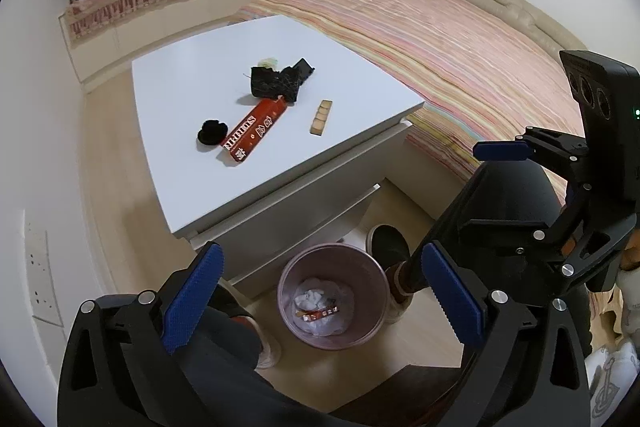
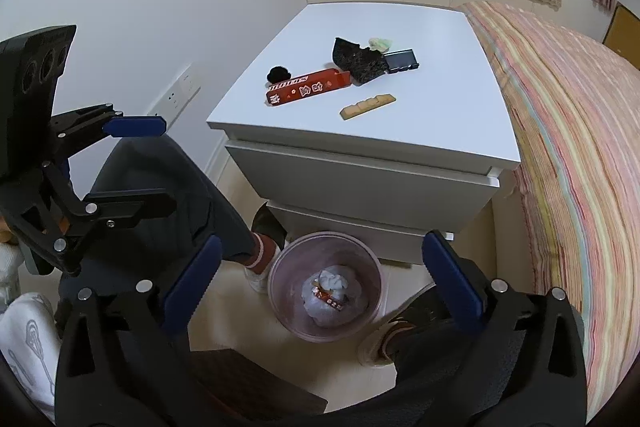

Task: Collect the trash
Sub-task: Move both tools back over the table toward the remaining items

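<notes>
Left hand-held gripper (image 1: pixel 320 291): I see it wide, empty, over the bin (image 1: pixel 334 297).
Right hand-held gripper (image 2: pixel 322 287): wide, empty.
Table (image 1: pixel 192 75): red box (image 1: pixel 254 131) remains.

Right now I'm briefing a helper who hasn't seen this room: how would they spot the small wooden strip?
Find the white nightstand beside the striped bed. On its top, nearest the bed-side front corner, lies the wooden strip, apart from the pile. It is pale tan and notched into segments, unlike the red box and black scraps.

Black hand-held gripper (image 1: pixel 320 291), blue pads (image 1: pixel 192 297)
</notes>
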Demonstrator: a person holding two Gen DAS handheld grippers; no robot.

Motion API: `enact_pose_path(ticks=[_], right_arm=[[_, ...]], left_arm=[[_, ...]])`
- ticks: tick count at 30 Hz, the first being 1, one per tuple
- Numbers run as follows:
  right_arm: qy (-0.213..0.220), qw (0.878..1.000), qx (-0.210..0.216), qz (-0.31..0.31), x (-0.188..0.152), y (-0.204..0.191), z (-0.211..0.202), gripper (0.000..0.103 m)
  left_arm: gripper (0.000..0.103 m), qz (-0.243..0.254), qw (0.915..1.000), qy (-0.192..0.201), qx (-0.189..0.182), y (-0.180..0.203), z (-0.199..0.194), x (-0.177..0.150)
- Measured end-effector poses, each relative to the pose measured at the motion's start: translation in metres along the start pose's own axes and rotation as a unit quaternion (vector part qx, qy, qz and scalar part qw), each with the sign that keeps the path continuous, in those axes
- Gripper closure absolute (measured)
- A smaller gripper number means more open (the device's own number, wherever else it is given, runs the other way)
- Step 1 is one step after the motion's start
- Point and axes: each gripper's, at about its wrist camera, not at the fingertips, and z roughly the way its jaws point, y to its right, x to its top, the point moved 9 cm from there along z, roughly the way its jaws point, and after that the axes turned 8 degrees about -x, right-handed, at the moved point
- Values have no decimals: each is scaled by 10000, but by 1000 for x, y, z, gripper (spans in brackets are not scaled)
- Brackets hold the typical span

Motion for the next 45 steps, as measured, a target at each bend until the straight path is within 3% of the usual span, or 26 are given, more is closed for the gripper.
enact_pose_path(ticks=[13,35,45], right_arm=[[-3,10000,-83,38,11,6,1,4],[-29,9994,-296,199,75,35,22,4],[-156,9992,-285,212,92,44,47,4]], left_arm=[[8,-114,9999,24,-65,-13,0,9],[8,-211,9988,-247,-373,-51,28,50],[8,-484,9984,-250,-139,-85,41,65]])
